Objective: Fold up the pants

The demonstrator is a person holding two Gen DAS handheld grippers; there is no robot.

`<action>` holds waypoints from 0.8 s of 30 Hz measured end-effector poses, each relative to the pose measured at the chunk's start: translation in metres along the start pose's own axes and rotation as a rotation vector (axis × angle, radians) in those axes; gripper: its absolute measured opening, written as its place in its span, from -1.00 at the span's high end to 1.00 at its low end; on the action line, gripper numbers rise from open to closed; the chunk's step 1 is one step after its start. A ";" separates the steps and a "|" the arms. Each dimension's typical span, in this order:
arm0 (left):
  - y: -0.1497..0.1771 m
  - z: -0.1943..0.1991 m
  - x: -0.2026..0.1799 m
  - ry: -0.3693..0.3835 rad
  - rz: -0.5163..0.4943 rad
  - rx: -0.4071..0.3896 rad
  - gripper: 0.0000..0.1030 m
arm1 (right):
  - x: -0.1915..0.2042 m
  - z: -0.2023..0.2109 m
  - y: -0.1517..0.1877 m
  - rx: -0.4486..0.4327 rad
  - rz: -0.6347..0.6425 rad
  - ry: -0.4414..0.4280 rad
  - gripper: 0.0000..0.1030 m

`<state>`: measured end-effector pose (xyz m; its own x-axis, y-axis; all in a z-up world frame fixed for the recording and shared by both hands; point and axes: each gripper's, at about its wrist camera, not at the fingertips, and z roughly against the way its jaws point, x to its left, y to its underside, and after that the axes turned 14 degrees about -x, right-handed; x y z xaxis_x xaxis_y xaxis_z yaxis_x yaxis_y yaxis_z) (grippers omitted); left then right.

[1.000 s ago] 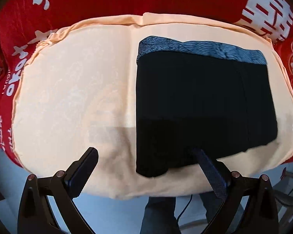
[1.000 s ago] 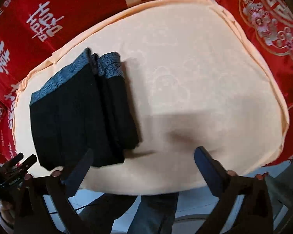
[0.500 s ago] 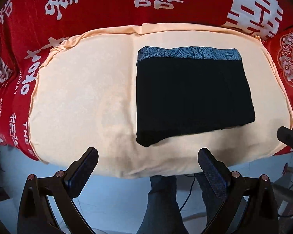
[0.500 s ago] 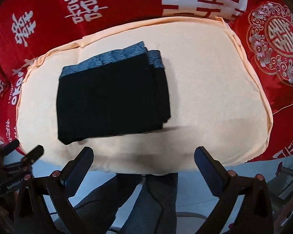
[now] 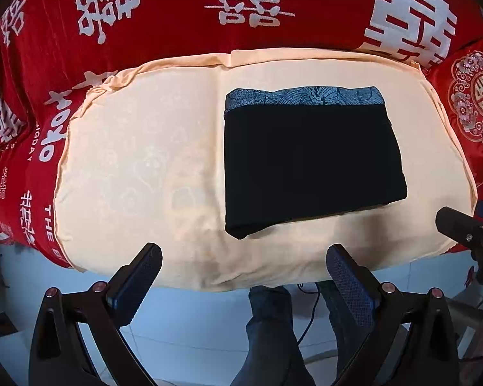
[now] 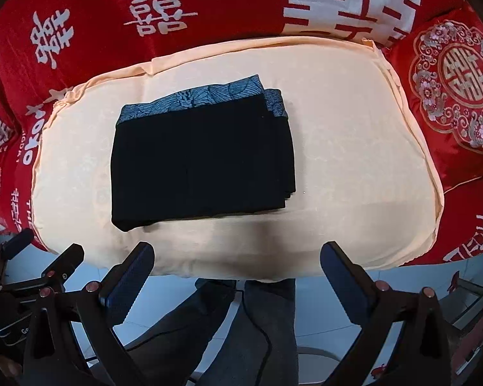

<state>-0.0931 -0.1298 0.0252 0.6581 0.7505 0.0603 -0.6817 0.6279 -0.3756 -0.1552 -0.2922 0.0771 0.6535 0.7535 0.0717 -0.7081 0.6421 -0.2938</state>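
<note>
The black pants (image 5: 309, 164) lie folded into a flat rectangle on the peach cloth (image 5: 138, 167), with a blue patterned waistband along the far edge. In the right wrist view the same pants (image 6: 199, 164) show several stacked layers at their right side. My left gripper (image 5: 243, 265) is open and empty, held back over the near edge of the surface, apart from the pants. My right gripper (image 6: 236, 262) is open too, with nothing between its fingers, and sits off the front edge. The tip of the right gripper shows at the right of the left wrist view.
Red bedding with white characters (image 5: 251, 3) surrounds the peach cloth on the far side and both flanks. An embroidered red cushion (image 6: 457, 80) lies at the right. The person's legs (image 6: 241, 331) and pale floor tiles show below the front edge.
Both grippers have pulled back and up from the surface. The left fingertip that reached the pants' near edge a second ago is now clear of them. The pants lie still.
</note>
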 end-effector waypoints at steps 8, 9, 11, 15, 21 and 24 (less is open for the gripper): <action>-0.004 0.005 -0.004 -0.002 -0.010 -0.011 -0.99 | 0.004 0.001 -0.004 -0.001 0.010 0.006 -1.00; -0.004 0.005 -0.004 -0.001 -0.012 -0.012 -0.99 | 0.004 0.001 -0.004 -0.002 0.011 0.007 -1.00; -0.005 0.005 -0.005 0.000 -0.015 -0.013 -0.99 | 0.004 0.002 -0.005 -0.003 0.011 0.010 -1.00; -0.005 0.005 -0.007 0.007 -0.014 -0.005 -0.99 | 0.004 0.002 -0.006 -0.002 0.010 0.015 -1.00; -0.006 0.006 -0.008 0.009 -0.016 -0.007 -0.99 | 0.005 0.001 -0.007 0.001 0.015 0.018 -1.00; -0.007 0.007 -0.010 0.008 -0.022 -0.008 -0.99 | 0.006 0.000 -0.007 0.000 0.023 0.022 -1.00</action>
<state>-0.0970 -0.1400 0.0334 0.6750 0.7352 0.0614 -0.6648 0.6422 -0.3816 -0.1463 -0.2926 0.0797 0.6426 0.7649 0.0438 -0.7231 0.6244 -0.2955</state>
